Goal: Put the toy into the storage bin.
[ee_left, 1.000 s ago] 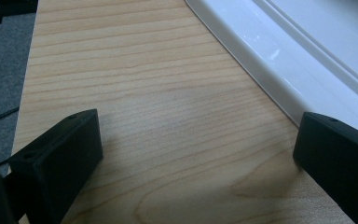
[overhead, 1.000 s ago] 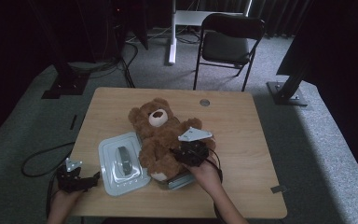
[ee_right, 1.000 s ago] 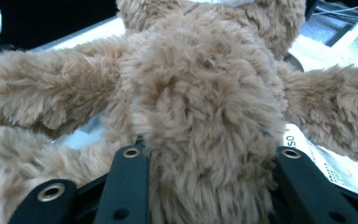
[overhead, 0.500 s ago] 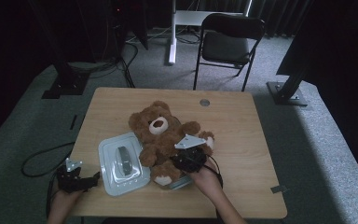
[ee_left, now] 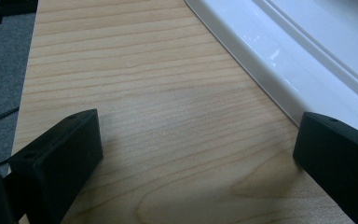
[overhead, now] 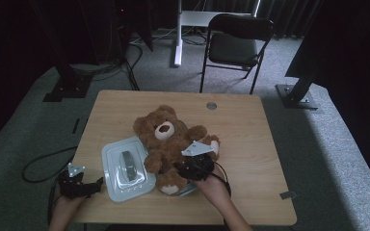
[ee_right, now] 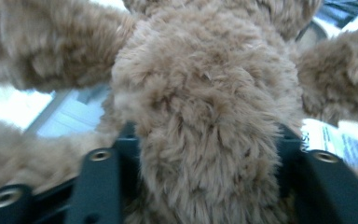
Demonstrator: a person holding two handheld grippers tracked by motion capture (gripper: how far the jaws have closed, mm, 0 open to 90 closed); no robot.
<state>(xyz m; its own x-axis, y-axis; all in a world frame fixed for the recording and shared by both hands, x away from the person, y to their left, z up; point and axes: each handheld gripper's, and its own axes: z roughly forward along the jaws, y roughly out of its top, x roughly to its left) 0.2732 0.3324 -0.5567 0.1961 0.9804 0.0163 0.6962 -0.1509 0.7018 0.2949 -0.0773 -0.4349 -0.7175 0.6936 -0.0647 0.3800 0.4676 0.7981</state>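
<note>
A brown teddy bear [overhead: 166, 139] lies on its back in the middle of the wooden table [overhead: 250, 139]. My right gripper [overhead: 185, 168] is at the bear's lower body, and in the right gripper view its jaws press into the fur of the teddy bear [ee_right: 205, 116] from both sides. My left gripper [overhead: 94, 185] rests at the table's front left edge. Seen in the left gripper view, the left gripper [ee_left: 196, 140] is open over bare wood, with the rim of the white tray [ee_left: 279, 56] by its right jaw.
The white tray [overhead: 113, 159] holds a grey object [overhead: 127, 164], left of the bear. A flat printed pack [overhead: 188, 190] lies under the bear's legs. A folding chair [overhead: 238, 43] stands beyond the table. A cable [overhead: 38, 163] lies on the floor at left.
My right gripper has moved a little toward the front left, along the bear's body, and the bear has shifted slightly with it. The left gripper has stayed put.
</note>
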